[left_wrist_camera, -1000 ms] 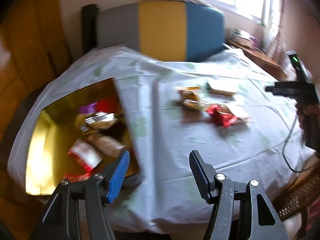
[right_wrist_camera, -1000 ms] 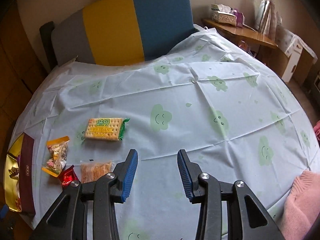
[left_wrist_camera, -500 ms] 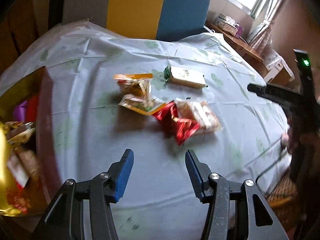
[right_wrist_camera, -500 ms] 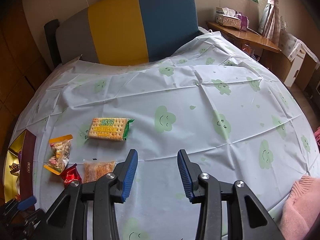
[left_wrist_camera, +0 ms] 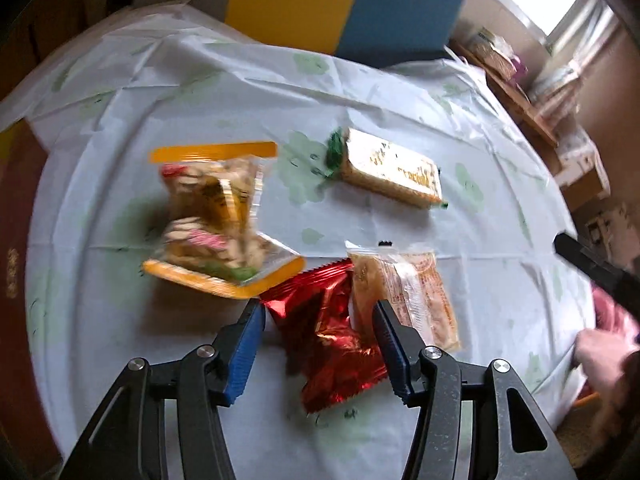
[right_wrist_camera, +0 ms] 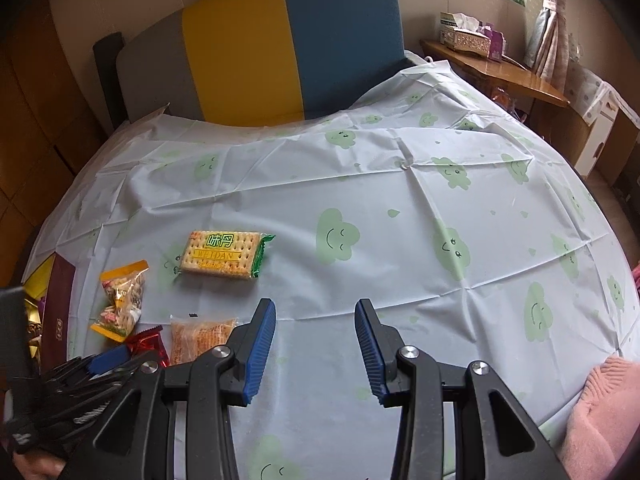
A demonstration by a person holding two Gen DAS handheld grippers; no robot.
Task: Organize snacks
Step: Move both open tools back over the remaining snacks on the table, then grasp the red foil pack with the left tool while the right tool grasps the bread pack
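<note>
Red foil packet [left_wrist_camera: 334, 344] lies on the table [left_wrist_camera: 120, 312] between the spread fingers of our left claw [left_wrist_camera: 318, 350], which hovers over it without contact. It touches the clear orange packet [left_wrist_camera: 404, 292] and the orange-edged bag [left_wrist_camera: 216, 232]; the cracker pack [left_wrist_camera: 392, 174] sits apart. Our right claw [right_wrist_camera: 316, 350] hangs spread, gripping nothing, over bare cloth.

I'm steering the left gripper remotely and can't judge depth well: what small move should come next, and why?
Probably lower the left gripper a little further and close on the red foil packet. Its fingers are open and straddle that packet, which lies flat on the tablecloth beside the orange-printed clear packet. The right gripper is open over bare cloth.
</note>
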